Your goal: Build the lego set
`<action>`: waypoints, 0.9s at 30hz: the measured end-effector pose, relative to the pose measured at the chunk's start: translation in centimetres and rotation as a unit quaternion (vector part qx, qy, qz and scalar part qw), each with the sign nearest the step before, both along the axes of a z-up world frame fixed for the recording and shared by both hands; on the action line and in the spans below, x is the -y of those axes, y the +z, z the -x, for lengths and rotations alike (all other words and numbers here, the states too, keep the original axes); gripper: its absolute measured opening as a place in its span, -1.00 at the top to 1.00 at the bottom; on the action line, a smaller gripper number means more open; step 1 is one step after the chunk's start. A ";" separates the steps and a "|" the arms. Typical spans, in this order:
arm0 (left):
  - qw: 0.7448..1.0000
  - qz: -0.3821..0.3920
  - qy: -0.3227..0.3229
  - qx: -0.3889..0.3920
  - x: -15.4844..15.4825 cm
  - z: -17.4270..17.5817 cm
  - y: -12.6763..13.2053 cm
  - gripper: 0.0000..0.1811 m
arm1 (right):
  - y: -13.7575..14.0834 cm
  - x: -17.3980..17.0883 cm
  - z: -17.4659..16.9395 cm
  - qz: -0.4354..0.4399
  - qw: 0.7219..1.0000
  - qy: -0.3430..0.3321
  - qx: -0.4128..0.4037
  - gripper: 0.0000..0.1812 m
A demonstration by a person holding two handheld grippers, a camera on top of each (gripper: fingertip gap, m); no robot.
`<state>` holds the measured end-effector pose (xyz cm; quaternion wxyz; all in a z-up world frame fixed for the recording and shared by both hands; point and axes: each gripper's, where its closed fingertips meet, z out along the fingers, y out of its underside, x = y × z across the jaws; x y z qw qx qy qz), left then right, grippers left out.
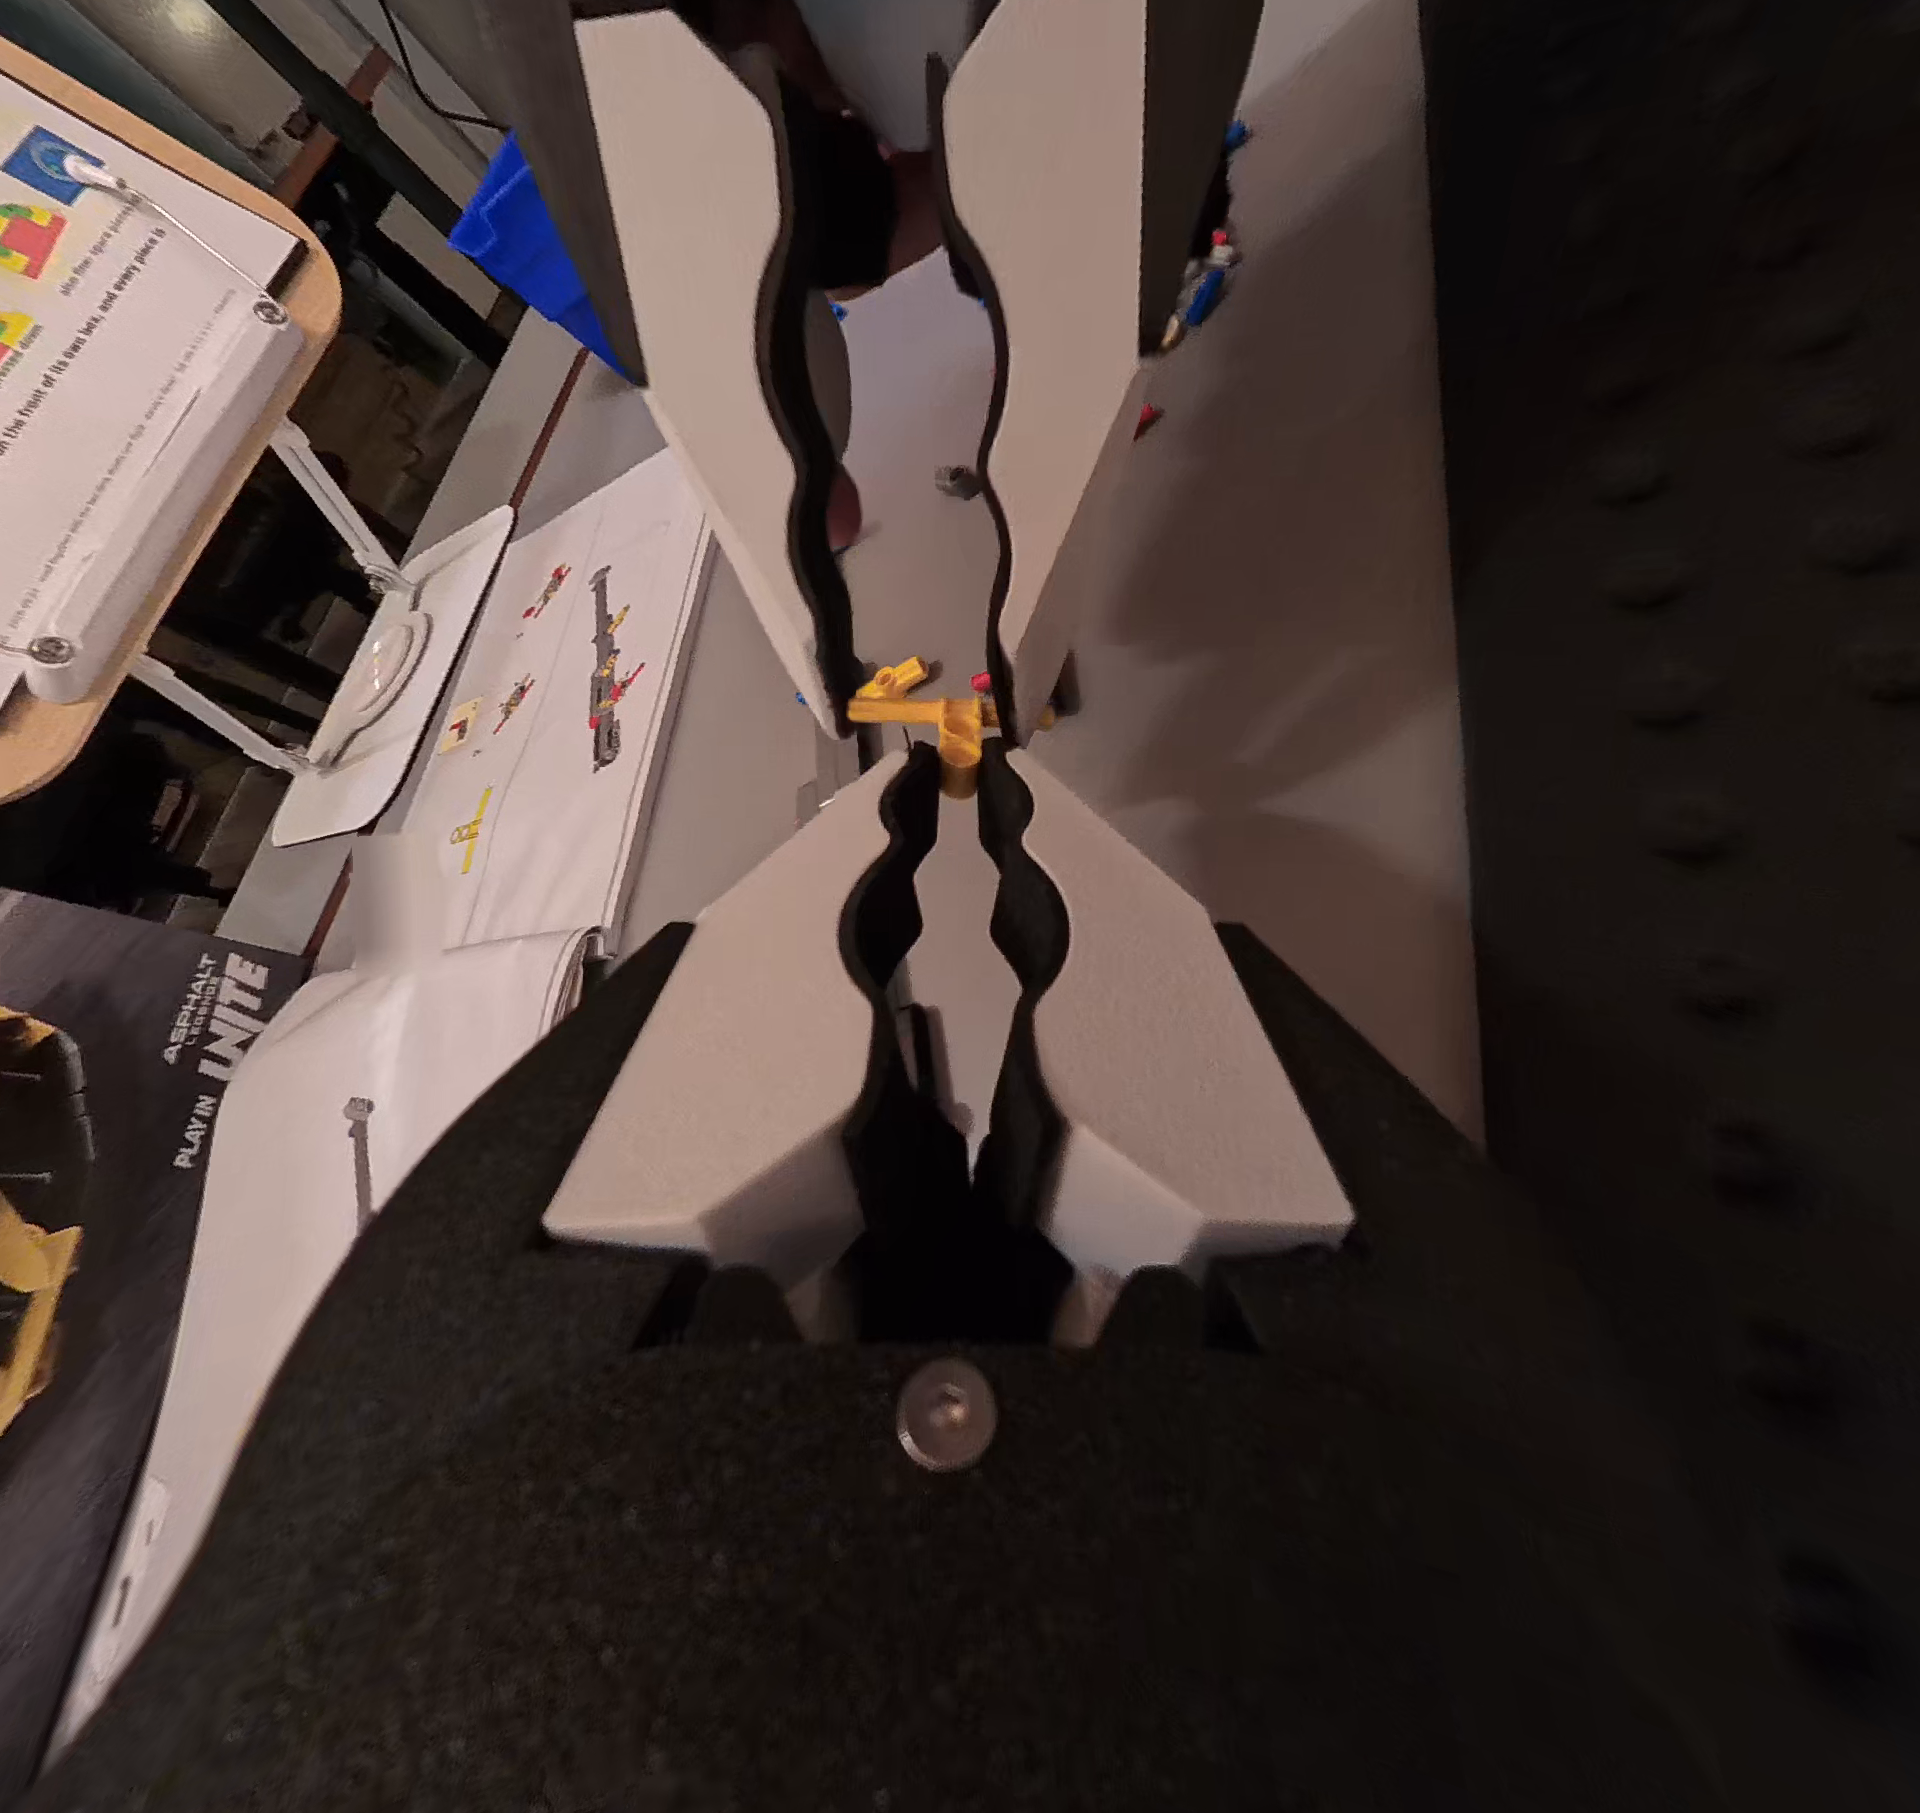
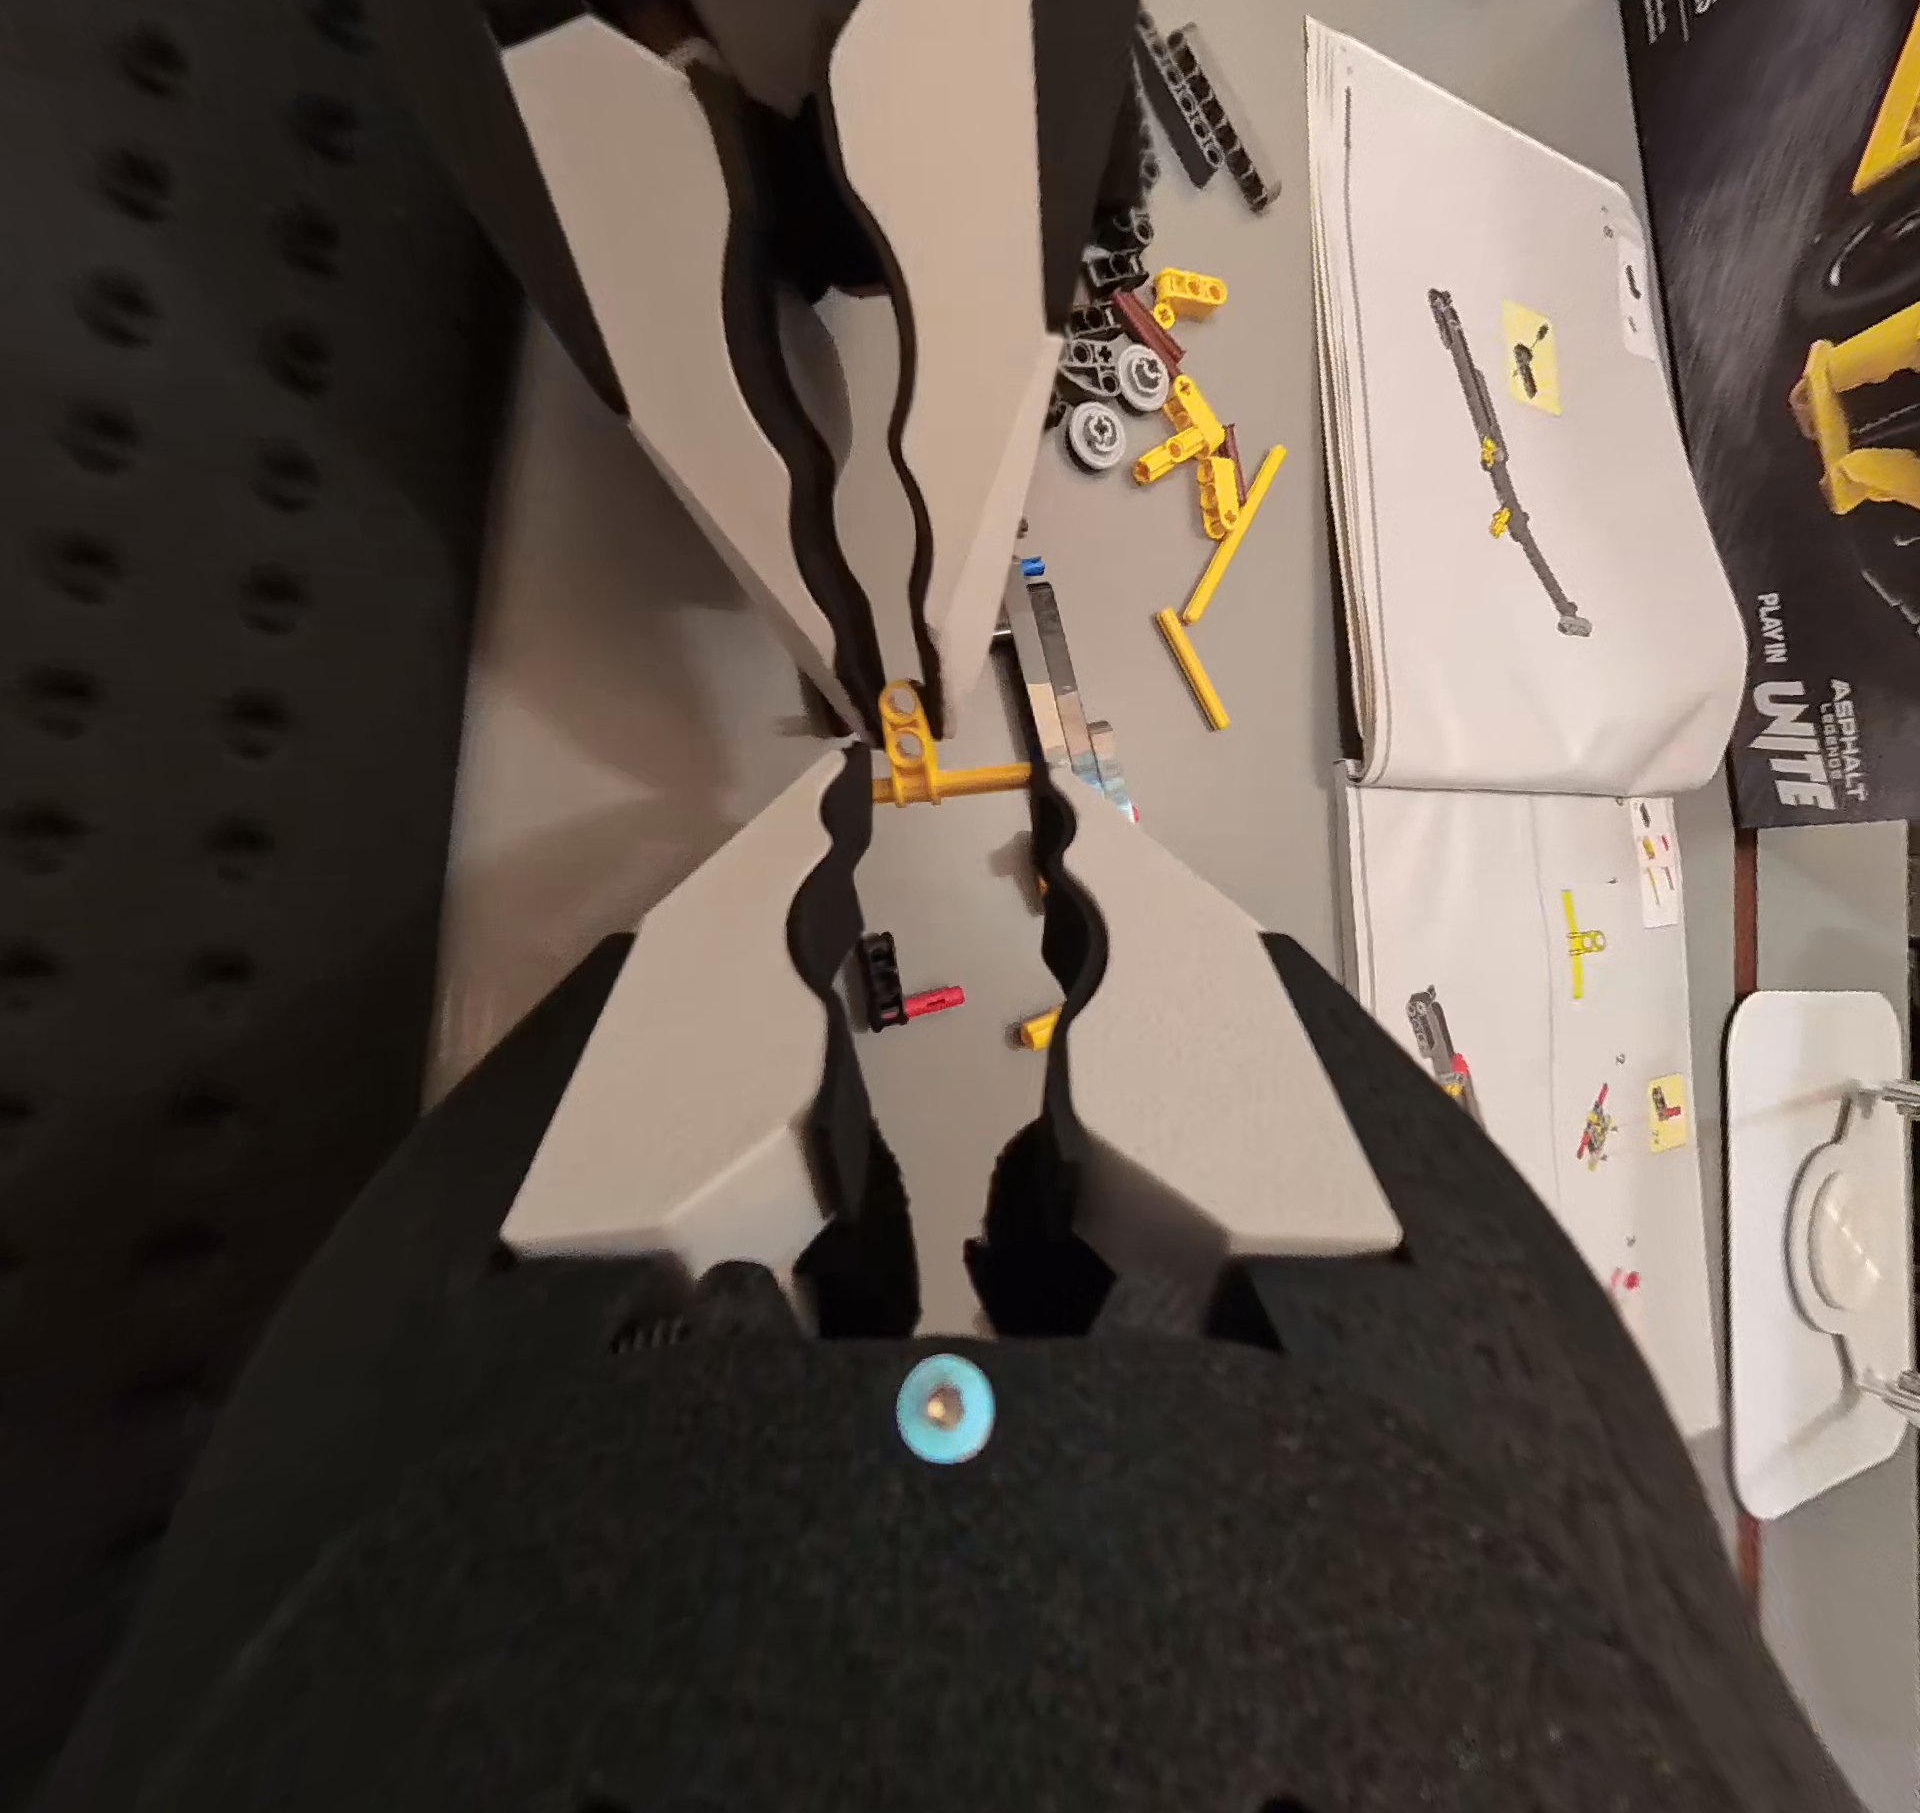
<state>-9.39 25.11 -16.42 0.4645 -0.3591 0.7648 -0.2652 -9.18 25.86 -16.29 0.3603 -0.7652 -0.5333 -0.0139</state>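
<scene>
While the left tool (image 1: 951, 761) is clenched on the stub of a yellow connector (image 1: 961, 740), the right tool (image 2: 945, 787) faces it tip to tip and grasps a yellow axle (image 2: 982, 779) endwise. The axle spans the gap between the right tool's black wavy pads and runs through the connector, both held just above the bench (image 2: 1257, 807). Below the right tool lie a red pin (image 2: 933, 1001) stuck in a small black piece, and beyond it two loose yellow axles (image 2: 1195, 667) and a heap of yellow, grey and black Technic parts (image 2: 1153, 392), with a long black beam (image 2: 1205, 106) farther off. An open instruction booklet (image 2: 1507, 433) shows printed build diagrams. Beside it, the black set box (image 2: 1808, 329) bears white lettering and a yellow vehicle picture. A white stand base (image 2: 1818, 1431) sits at the grey bench's edge, carrying a printed sheet (image 1: 114, 329) on a wooden board. A blue bin (image 1: 520, 225) stands behind in the dim room.
</scene>
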 end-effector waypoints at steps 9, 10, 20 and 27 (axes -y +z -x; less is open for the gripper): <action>1.000 -0.022 -0.006 0.000 0.3 0.1 -0.1 0.93 | -0.1 0.3 0.0 -0.018 0.999 0.001 0.028 0.70; 1.000 -0.018 -0.005 0.000 0.3 0.1 0.0 0.93 | 0.0 0.3 -0.1 -0.019 0.999 0.000 0.027 0.70; 1.000 -0.006 0.003 0.016 0.1 0.0 0.9 0.93 | 0.8 0.1 -0.1 -0.030 0.999 0.000 0.023 0.72; 1.000 -0.008 0.004 0.009 0.1 0.0 0.6 0.94 | 0.4 0.2 -0.1 -0.019 0.999 0.000 0.028 0.73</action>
